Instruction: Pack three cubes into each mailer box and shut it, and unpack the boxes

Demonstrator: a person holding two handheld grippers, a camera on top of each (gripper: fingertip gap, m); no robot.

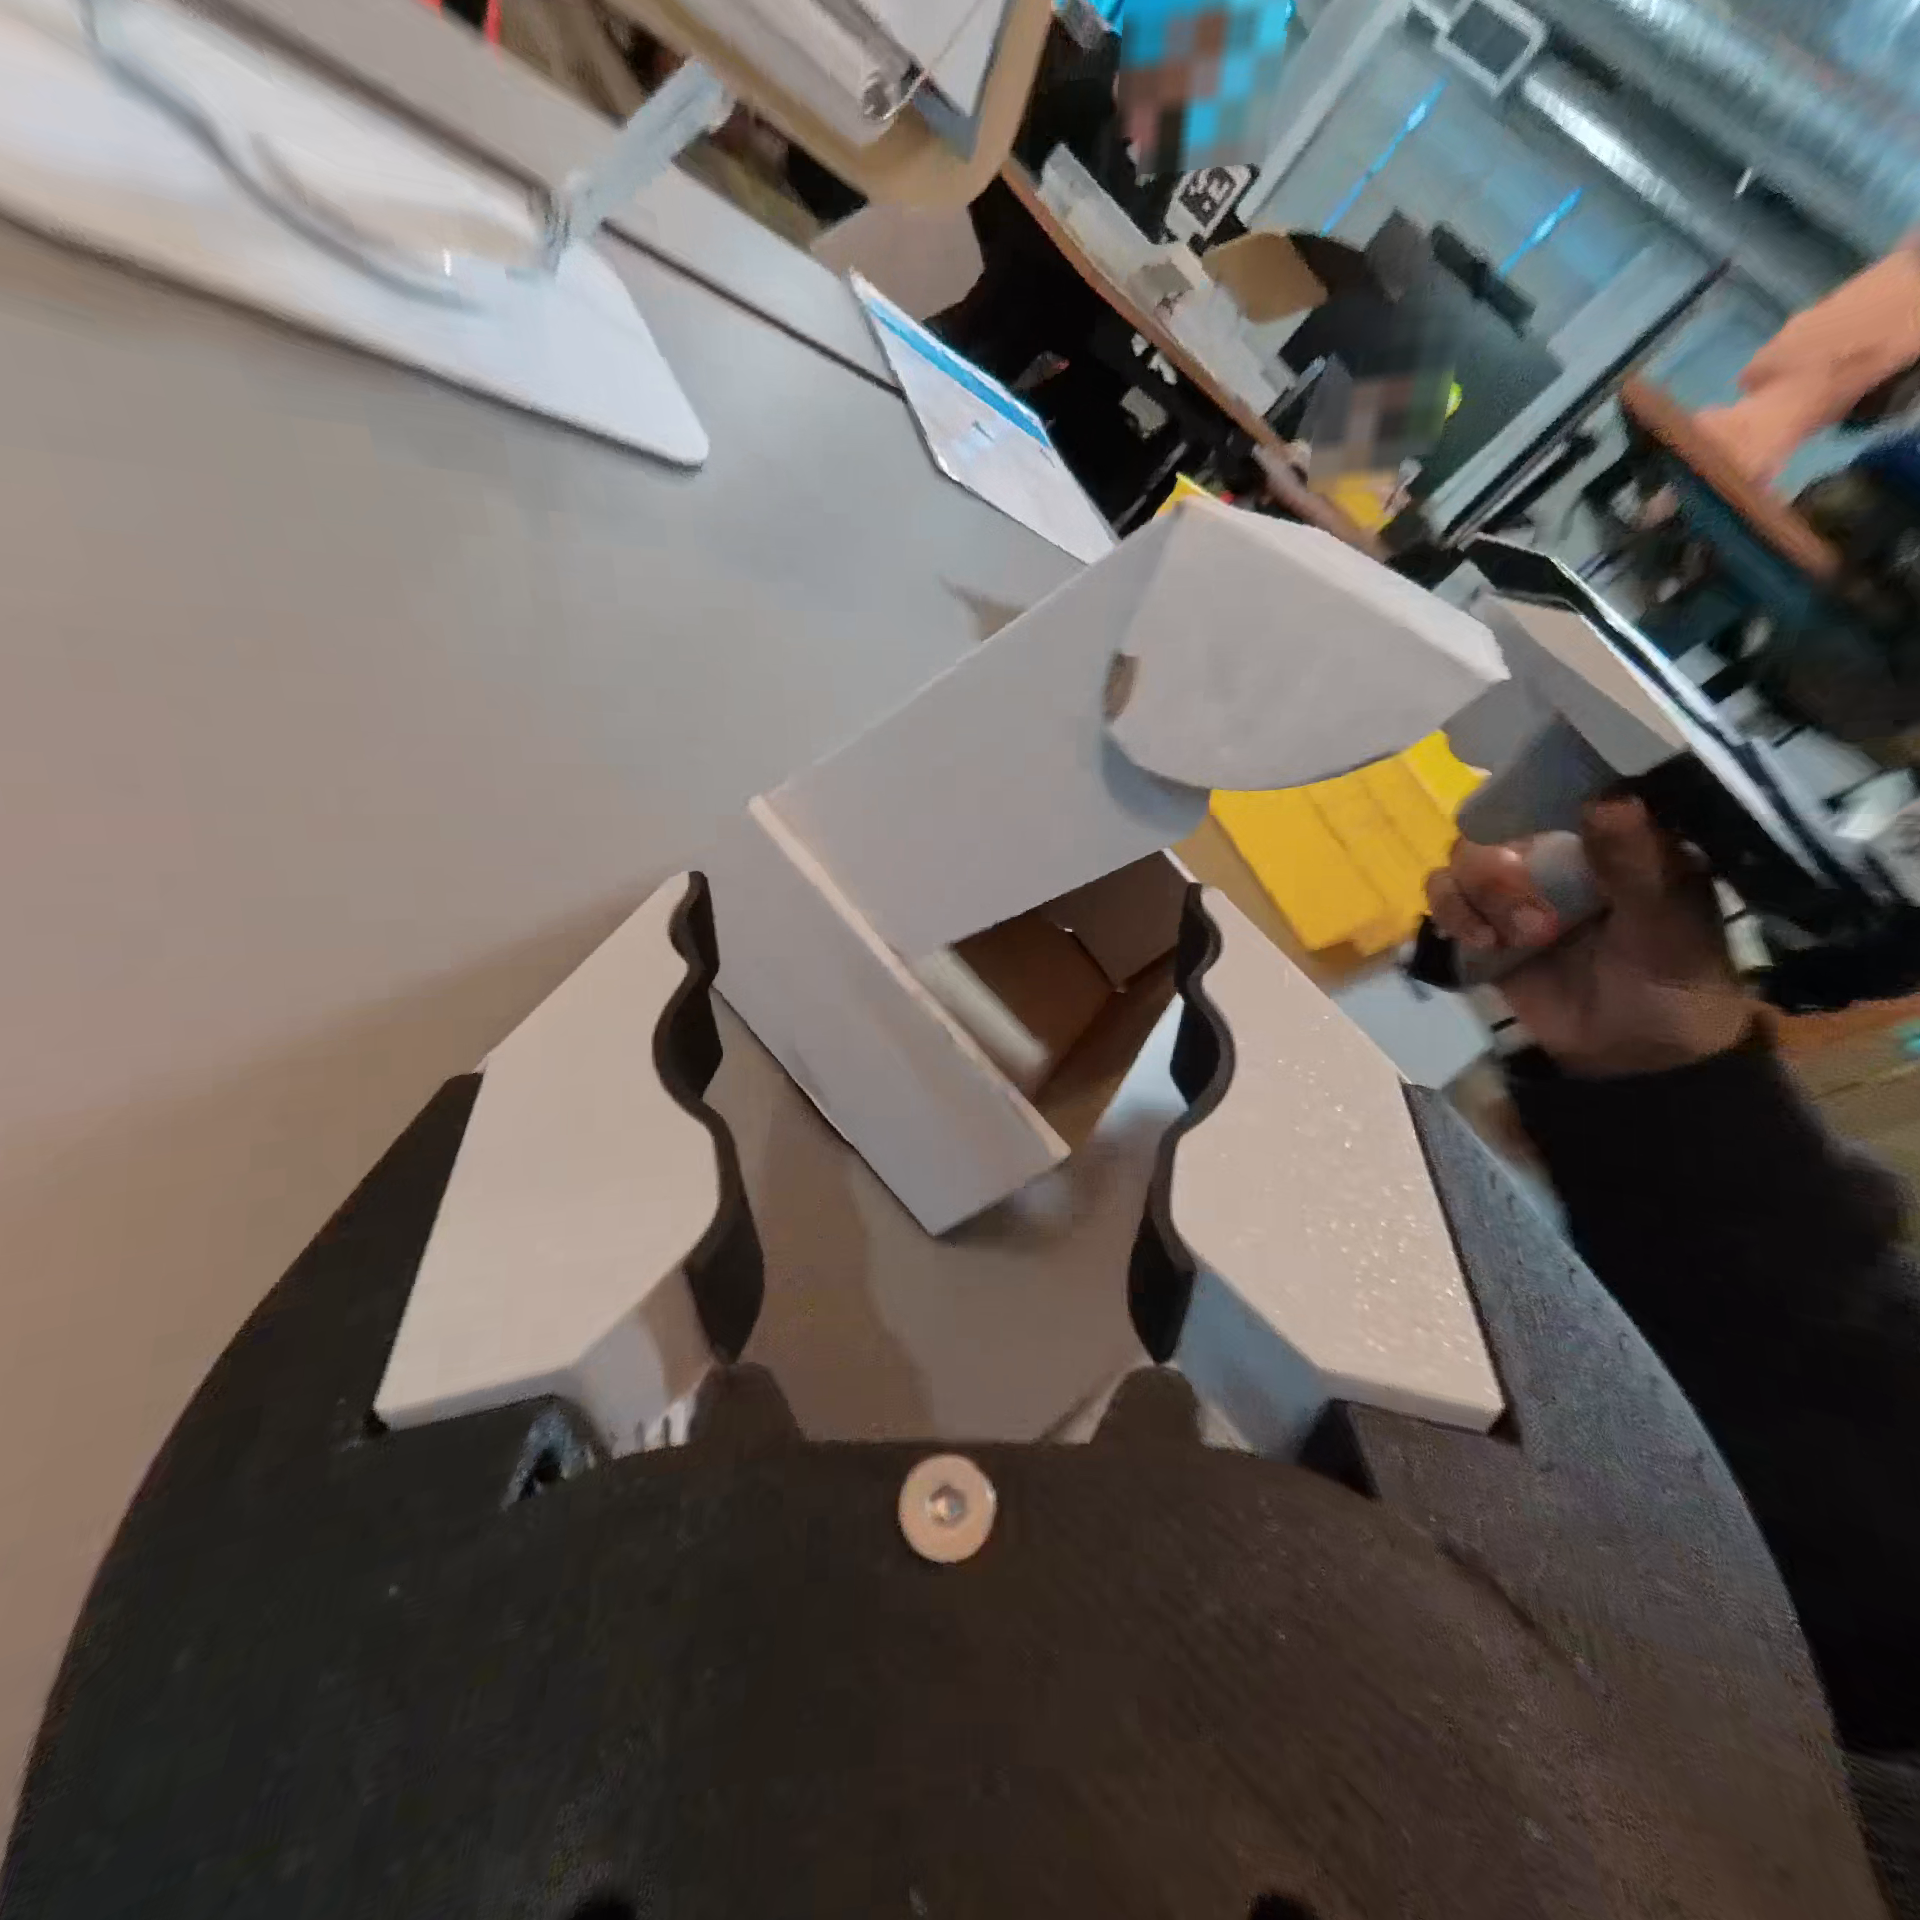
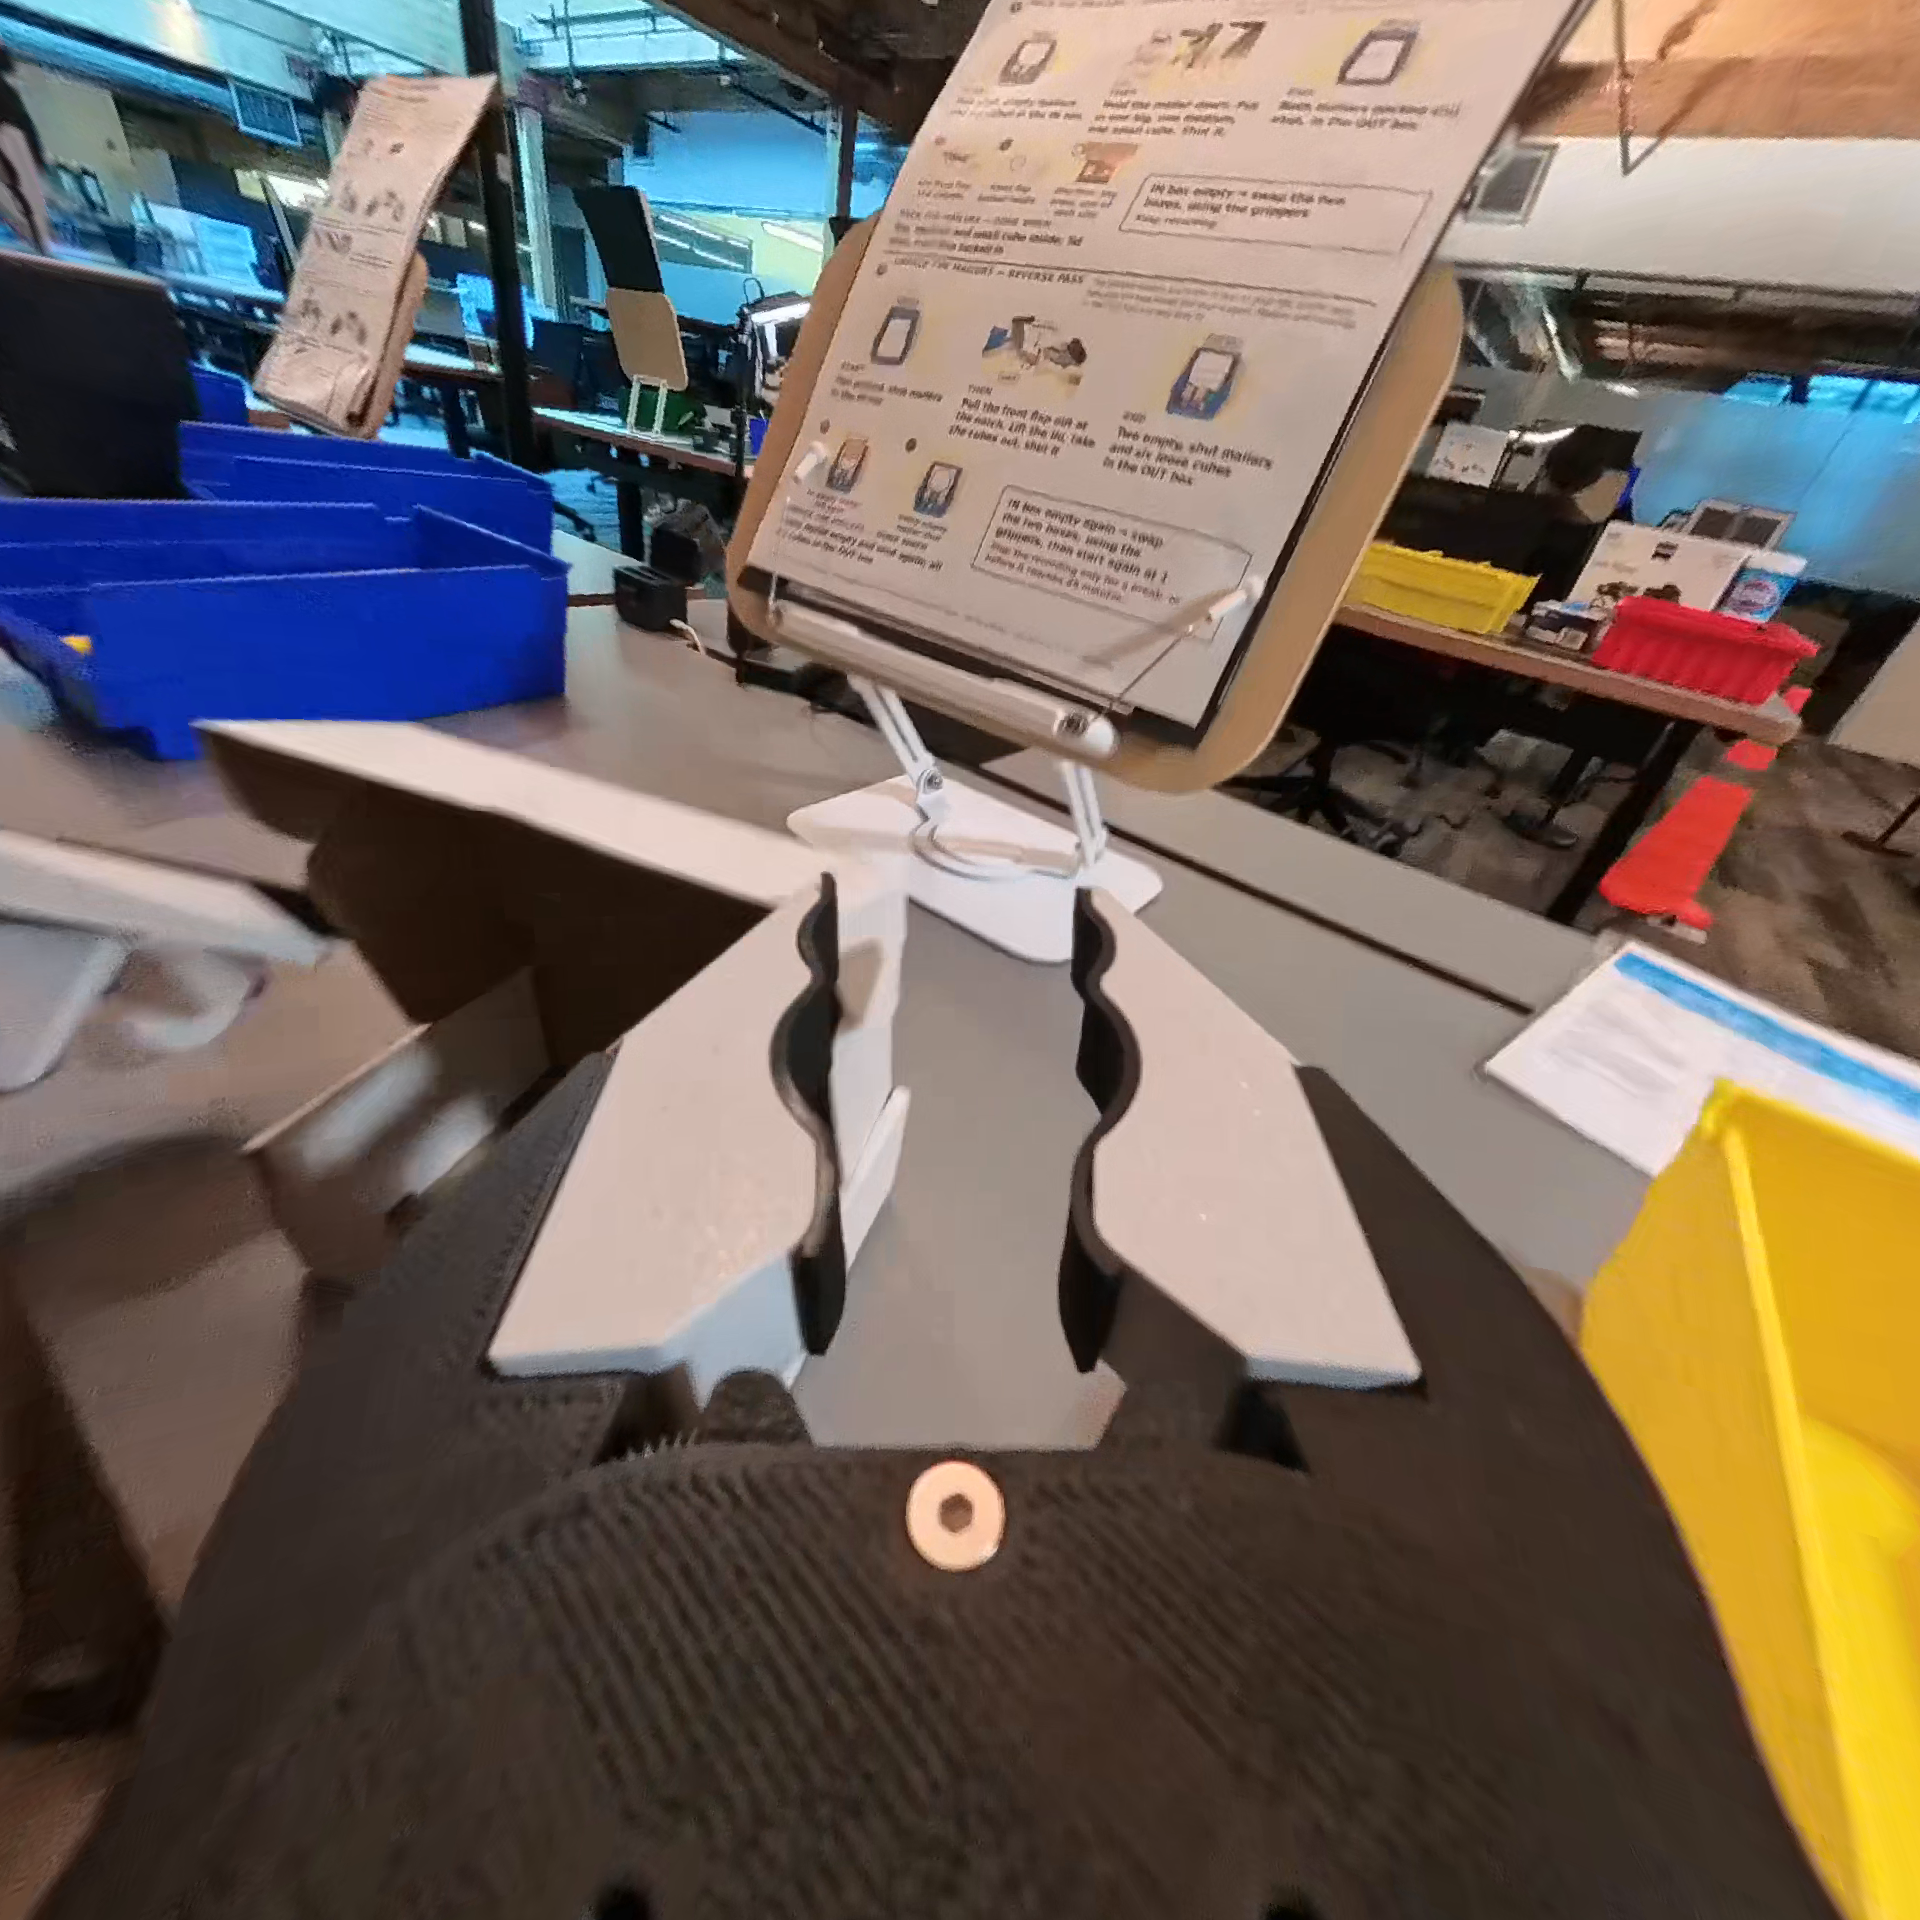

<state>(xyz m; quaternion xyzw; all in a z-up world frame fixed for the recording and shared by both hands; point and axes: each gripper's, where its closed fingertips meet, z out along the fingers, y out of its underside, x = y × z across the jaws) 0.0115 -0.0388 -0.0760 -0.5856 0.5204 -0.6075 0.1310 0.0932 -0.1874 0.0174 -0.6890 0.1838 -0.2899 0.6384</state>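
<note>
the left gripper (image 1: 940,997) is spread apart around the front of a white mailer box (image 1: 914,997) on the grey surface (image 1: 312,727), lid raised. the right gripper (image 2: 951,997) is spread too, pinching nothing, beside the box's flap (image 2: 878,1039); a yellow bin (image 2: 1766,1455) sits to its right.

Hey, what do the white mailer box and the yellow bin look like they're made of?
The white mailer box looks like cardboard: matte white outside, brown inside, with a visible board thickness at its cut edges. The yellow bin looks like moulded plastic: smooth, slightly glossy, uniformly coloured walls with a thin rim.
</note>
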